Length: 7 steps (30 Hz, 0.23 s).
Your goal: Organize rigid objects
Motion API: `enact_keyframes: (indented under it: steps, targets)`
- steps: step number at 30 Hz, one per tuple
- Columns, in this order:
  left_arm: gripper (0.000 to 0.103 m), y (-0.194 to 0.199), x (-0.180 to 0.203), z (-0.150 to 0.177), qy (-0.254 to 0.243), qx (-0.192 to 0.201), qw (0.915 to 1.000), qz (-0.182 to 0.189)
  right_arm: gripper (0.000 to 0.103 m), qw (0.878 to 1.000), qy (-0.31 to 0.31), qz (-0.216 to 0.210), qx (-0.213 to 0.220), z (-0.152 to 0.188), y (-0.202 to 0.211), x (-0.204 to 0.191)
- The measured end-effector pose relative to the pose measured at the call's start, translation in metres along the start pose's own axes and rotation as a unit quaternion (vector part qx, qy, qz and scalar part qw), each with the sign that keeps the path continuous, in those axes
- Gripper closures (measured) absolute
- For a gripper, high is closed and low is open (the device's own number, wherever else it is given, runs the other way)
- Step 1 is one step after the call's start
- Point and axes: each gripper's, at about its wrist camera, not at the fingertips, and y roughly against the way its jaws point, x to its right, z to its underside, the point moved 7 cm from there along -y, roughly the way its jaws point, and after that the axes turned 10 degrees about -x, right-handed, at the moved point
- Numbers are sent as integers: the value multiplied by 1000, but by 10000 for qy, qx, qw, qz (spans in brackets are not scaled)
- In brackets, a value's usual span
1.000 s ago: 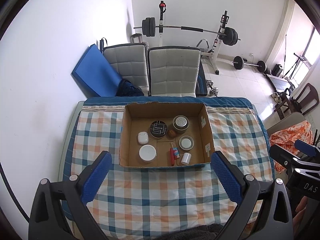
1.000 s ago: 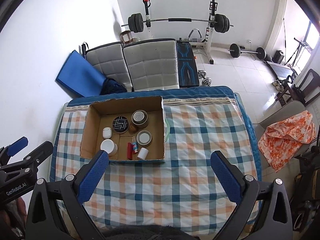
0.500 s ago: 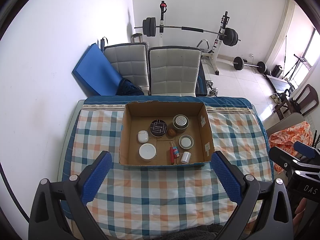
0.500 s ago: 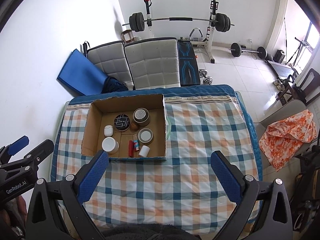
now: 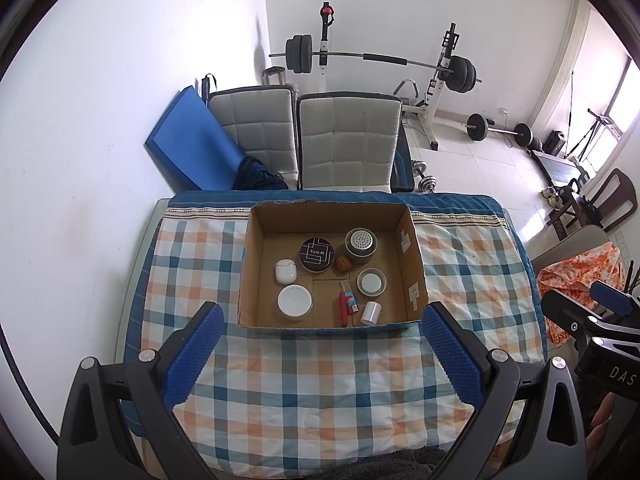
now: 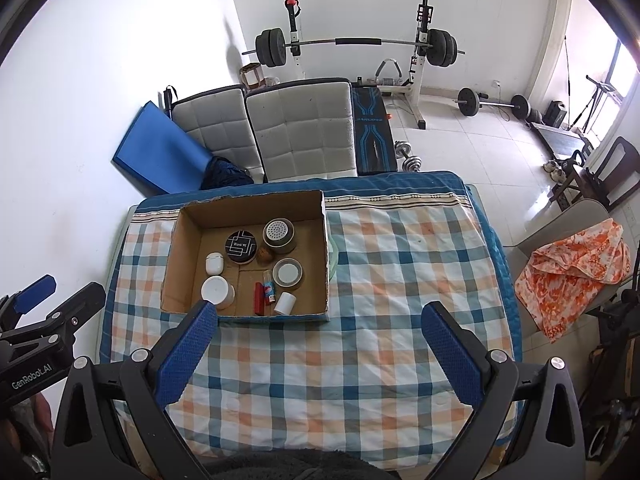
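Observation:
An open cardboard box (image 5: 414, 256) (image 6: 176, 252) stands on the checked tablecloth (image 5: 320, 380) (image 6: 380, 280). Inside lie several small items: a black round tin (image 5: 317, 255) (image 6: 240, 245), a perforated-lid jar (image 5: 361, 242) (image 6: 279, 233), a white earbud case (image 5: 285, 271) (image 6: 214, 263), a white-lidded jar (image 5: 295, 302) (image 6: 216, 290), a red lighter (image 5: 343, 310) (image 6: 259, 298) and a white cylinder (image 5: 371, 313) (image 6: 285, 303). My left gripper (image 5: 320, 354) hangs open above the cloth in front of the box. My right gripper (image 6: 318, 354) is open too, over the cloth right of the box. Both hold nothing.
Two padded white chairs (image 5: 348, 148) and a blue mat (image 5: 192, 148) stand behind the table, a barbell rack (image 6: 356, 44) beyond them. An orange cloth (image 6: 572, 268) drapes a chair to the right. A greenish plate edge (image 6: 333, 260) peeks out beside the box.
Both views have shifted slightly; the box sits a touch lower and nearer in each. Both grippers stay open and empty, and the items in the box have not moved.

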Motion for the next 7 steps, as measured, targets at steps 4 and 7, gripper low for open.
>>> enact_keyframes:
  steps: [4,7]
  targets:
    - [1,0,-1,0,-5,15,10000,-13,0,10000,-9,13,1,1,1,1]
    - [1,2,-2,1,43,61,10000,-57,0,10000,-26,14,-1,3,1,2]
